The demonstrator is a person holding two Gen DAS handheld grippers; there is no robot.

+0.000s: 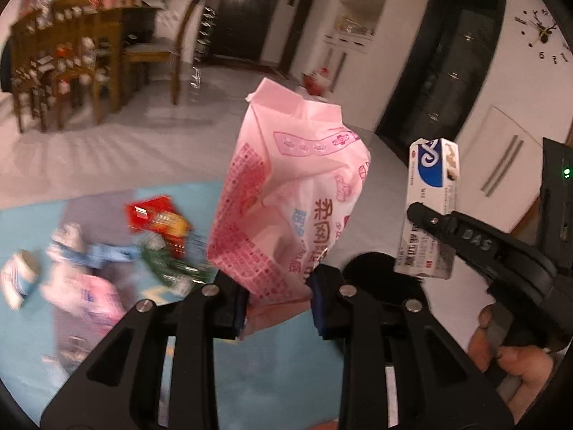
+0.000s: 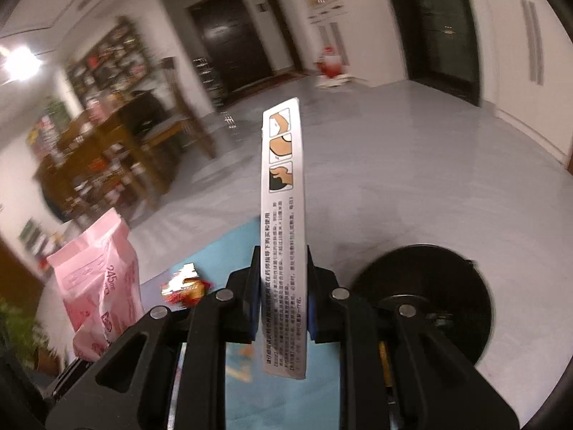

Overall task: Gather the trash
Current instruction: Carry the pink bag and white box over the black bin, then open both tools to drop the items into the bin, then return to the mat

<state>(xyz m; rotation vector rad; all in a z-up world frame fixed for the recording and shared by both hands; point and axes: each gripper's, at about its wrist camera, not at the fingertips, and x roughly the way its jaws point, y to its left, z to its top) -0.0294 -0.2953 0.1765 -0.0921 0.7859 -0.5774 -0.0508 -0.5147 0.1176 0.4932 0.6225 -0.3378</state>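
My left gripper [image 1: 279, 308] is shut on a crumpled pink plastic package [image 1: 286, 193], which stands up above the jaws. To its right my right gripper [image 1: 429, 229] holds a white and blue carton [image 1: 431, 193], with a hand [image 1: 508, 354] on its grip. In the right wrist view the right gripper [image 2: 283, 301] is shut on that same long grey carton [image 2: 284, 208], seen edge-on and upright. The pink package [image 2: 100, 279] shows at the left. More trash lies on the blue mat [image 1: 250, 376]: a red wrapper [image 1: 157, 218], a green wrapper [image 1: 168, 261], a pink packet [image 1: 89, 297] and several white and blue pieces.
A round black bin [image 2: 422, 301] stands on the grey floor just right of the mat [image 2: 215, 251]; it also shows as the black bin [image 1: 379, 272] behind the left jaws. A wooden table and chairs [image 1: 71, 64] stand far left. Dark doors [image 1: 247, 10] line the back wall.
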